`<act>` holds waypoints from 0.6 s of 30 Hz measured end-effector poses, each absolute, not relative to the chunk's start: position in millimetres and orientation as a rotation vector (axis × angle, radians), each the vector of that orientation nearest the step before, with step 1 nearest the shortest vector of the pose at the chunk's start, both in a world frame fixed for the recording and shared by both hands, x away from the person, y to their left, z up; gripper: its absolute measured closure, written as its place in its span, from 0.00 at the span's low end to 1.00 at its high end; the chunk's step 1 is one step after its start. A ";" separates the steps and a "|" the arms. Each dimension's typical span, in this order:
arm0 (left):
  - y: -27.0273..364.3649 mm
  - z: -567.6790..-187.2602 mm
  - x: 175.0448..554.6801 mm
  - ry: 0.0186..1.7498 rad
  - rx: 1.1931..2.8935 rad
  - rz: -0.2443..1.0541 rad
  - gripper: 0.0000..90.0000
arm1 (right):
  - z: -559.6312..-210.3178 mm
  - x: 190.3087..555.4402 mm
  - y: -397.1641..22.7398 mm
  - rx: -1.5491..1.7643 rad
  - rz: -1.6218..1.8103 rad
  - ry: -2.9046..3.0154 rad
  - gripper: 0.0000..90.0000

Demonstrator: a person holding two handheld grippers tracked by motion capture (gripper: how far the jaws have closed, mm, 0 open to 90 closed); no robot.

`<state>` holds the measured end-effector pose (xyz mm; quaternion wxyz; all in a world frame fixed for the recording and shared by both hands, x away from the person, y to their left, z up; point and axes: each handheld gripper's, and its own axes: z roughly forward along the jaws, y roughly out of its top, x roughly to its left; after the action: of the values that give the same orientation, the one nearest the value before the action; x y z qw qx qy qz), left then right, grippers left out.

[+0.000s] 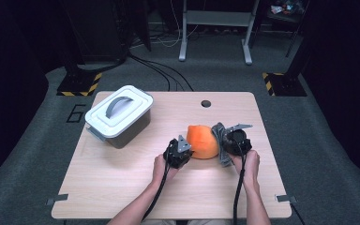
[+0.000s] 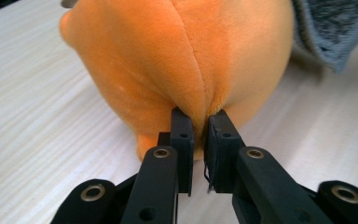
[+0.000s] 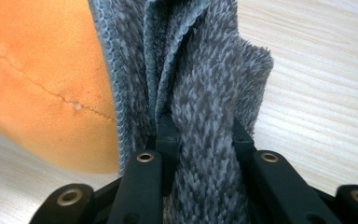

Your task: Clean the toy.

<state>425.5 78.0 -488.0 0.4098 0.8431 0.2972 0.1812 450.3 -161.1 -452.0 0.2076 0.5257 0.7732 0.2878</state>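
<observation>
**Both grippers clamped: left on orange plush, right on grey cloth**

Left gripper [image 1: 183,151]: its fingers [image 2: 182,140] are drawn close together and pinch a fold of the orange plush toy [image 1: 202,141] along its seam. In the left gripper view the plush bulges directly ahead of and above the fingertips, with only a narrow gap between the two pads where the pile is caught. The toy's lower edge rests on the wooden table [image 1: 122,173] just beyond the fingertips.

Right gripper [image 1: 232,140]: its fingers [image 3: 168,140] are closed on a thick bunch of the grey towel [image 1: 221,140]. In the right gripper view the towel runs up between the two fingers and stands out past their tips in several folds with stitched edges. The orange plush lies against the towel on the left of those fingers, touching it.

Relative position: in the high view the toy sits between the two grippers, the left one at its near left edge, the right one at its right side with the towel between fingers and toy.

Other items: a grey lidded box [image 1: 118,115] with a handle on top stands well apart, beyond and to the left of the left gripper's fingers.
</observation>
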 end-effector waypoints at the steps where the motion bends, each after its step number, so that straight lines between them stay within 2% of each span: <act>1: 78.9 -486.1 424.0 0.750 2.121 0.440 0.92 | -451.5 449.5 -161.7 1.465 0.804 2.152 0.81; 8: 86.0 -477.4 420.0 0.791 2.098 0.378 0.92 | -438.0 440.3 -159.7 1.423 0.821 2.122 0.81; 18: 80.1 -475.9 415.6 0.773 2.108 0.418 0.92 | -402.3 422.2 -109.0 1.209 0.870 2.217 0.81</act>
<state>415.6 80.1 -475.9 0.4159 0.8394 0.3080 0.1664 422.2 -109.0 -402.3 0.2331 0.4400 0.8072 0.3169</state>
